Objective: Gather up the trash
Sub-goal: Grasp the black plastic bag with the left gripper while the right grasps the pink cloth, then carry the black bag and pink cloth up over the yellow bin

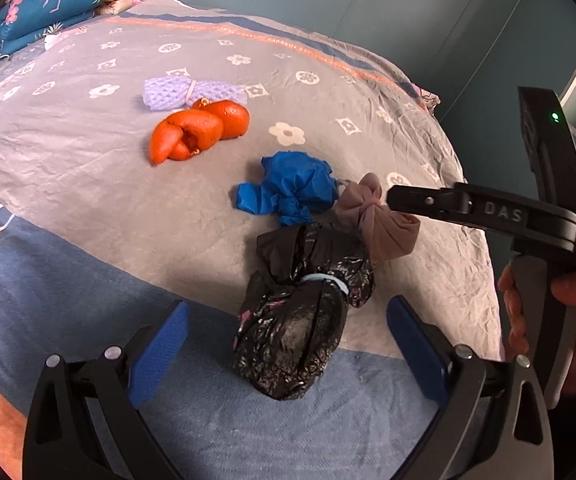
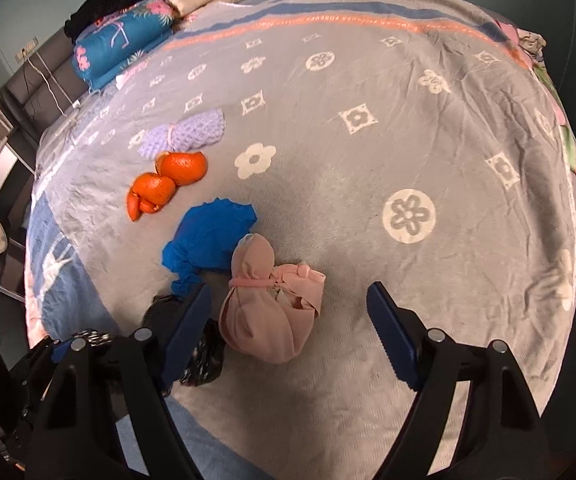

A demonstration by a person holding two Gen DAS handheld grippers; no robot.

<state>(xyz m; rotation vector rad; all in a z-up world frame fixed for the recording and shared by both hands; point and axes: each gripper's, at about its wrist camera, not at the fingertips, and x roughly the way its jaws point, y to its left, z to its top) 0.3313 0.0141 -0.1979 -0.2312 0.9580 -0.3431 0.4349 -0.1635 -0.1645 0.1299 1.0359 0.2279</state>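
I have the left gripper (image 1: pixel 288 344) over the bed (image 1: pixel 88 208) near its front edge, jaws wide open, with the black bag (image 1: pixel 300 320) lying between them; the pads are not touching it. My right gripper (image 2: pixel 288 332) also stands wide open, gripping nothing, with the pink bundle (image 2: pixel 272 308) between its jaws, nearer the left pad. Just beyond lie the blue wad (image 2: pixel 208 240), the peel (image 2: pixel 168 184) and the purple net (image 2: pixel 188 132).
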